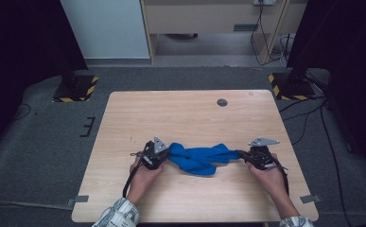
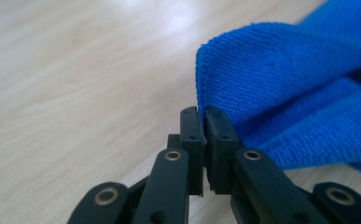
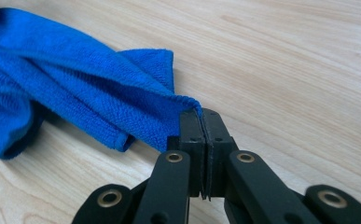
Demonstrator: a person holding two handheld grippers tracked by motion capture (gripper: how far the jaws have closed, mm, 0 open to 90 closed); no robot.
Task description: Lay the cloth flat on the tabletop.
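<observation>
A blue microfibre cloth (image 1: 198,158) lies bunched on the wooden table (image 1: 190,118), stretched between the two grippers. My left gripper (image 1: 167,154) is shut on the cloth's left corner. In the left gripper view the jaws pinch an edge of the cloth (image 2: 281,93) at the gripper (image 2: 204,116) tips. My right gripper (image 1: 241,153) is shut on the cloth's right corner. Seen from the right gripper view, the cloth (image 3: 85,93) runs off to the left from the pinched corner at the gripper (image 3: 200,114).
A small dark round grommet (image 1: 222,102) sits near the table's far edge. Grey carpet surrounds the table, with black stands on yellow-and-black striped bases (image 1: 76,87) at the far left and far right. Cables trail on the floor at right.
</observation>
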